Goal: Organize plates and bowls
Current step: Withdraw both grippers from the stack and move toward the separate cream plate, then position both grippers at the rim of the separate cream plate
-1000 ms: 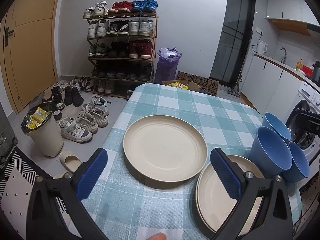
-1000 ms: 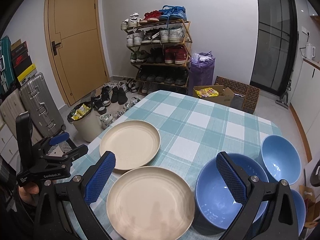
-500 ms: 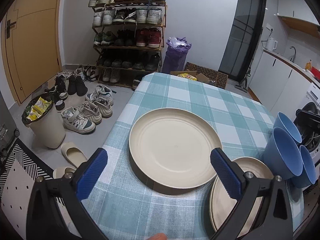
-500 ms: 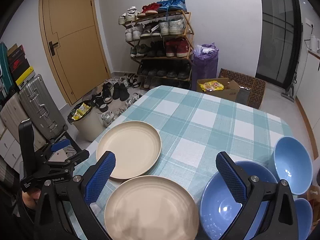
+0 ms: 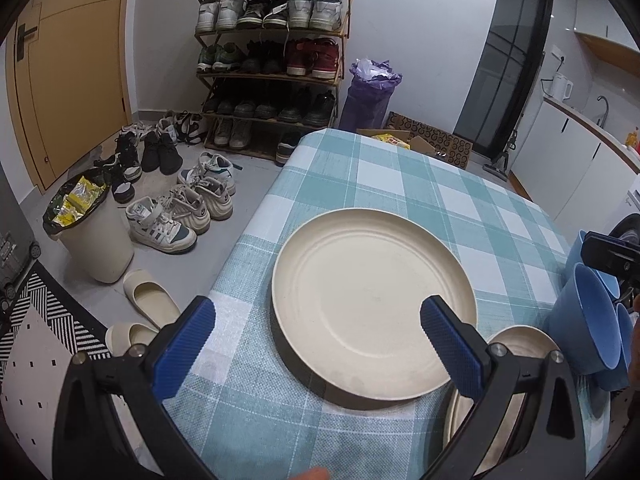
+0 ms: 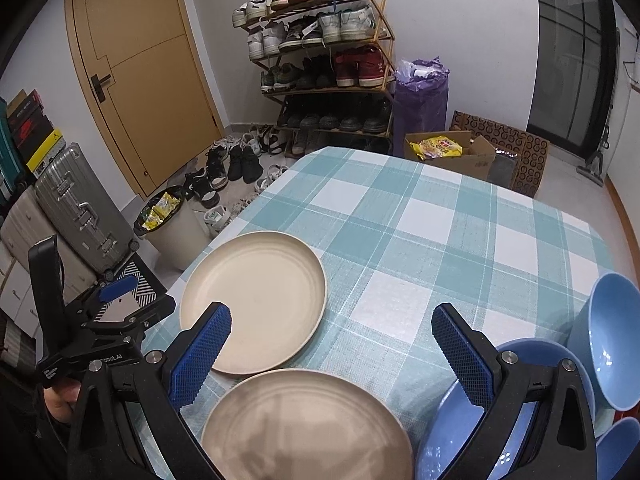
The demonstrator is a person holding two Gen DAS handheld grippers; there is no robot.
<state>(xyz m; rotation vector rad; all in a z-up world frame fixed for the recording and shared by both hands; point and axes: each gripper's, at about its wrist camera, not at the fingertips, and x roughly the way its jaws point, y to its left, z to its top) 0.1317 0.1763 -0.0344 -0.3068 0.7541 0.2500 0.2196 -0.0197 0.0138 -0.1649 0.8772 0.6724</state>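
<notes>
Two cream plates lie on the teal checked tablecloth. In the left wrist view the farther plate sits between the fingers of my left gripper, which is open above its near rim. The nearer plate shows partly behind the right finger. Blue bowls stand at the right edge. In the right wrist view my right gripper is open above the nearer plate, with the farther plate to its left and three blue bowls on the right.
The table's left edge drops to a floor with loose shoes, slippers and a bin. A shoe rack stands against the far wall. A hand holds the left gripper's body at the table's left corner.
Both grippers have moved forward and lower toward the table. The farther plate now lies closer between the left fingers. Plates and bowls have not moved.
</notes>
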